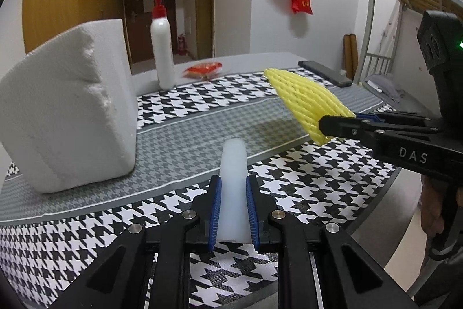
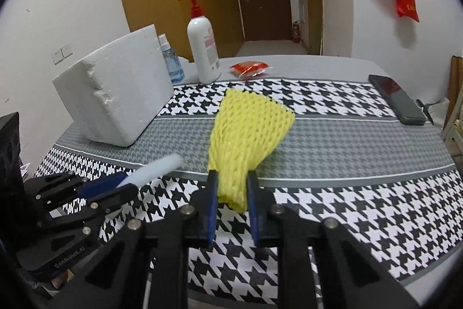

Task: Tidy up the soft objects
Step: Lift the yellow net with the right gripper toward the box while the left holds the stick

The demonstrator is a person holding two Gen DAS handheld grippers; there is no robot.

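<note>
Left gripper [image 1: 233, 210] at bottom centre, fingers clamped on a white foam strip [image 1: 233, 187] | right gripper [image 2: 231, 207] at bottom centre, fingers clenched on a yellow foam net [image 2: 249, 129] raised above the table [image 2: 347, 144] | white foam block [image 2: 115, 94] at left | pump bottle [image 2: 202, 48] behind.

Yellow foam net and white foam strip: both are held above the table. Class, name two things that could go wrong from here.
1. The right gripper pinches only the narrow end of the yellow foam net, so the net might slip out or droop onto the cloth.
2. The left gripper squeezes the white foam strip near the big foam block; a swing left could knock the block.
</note>
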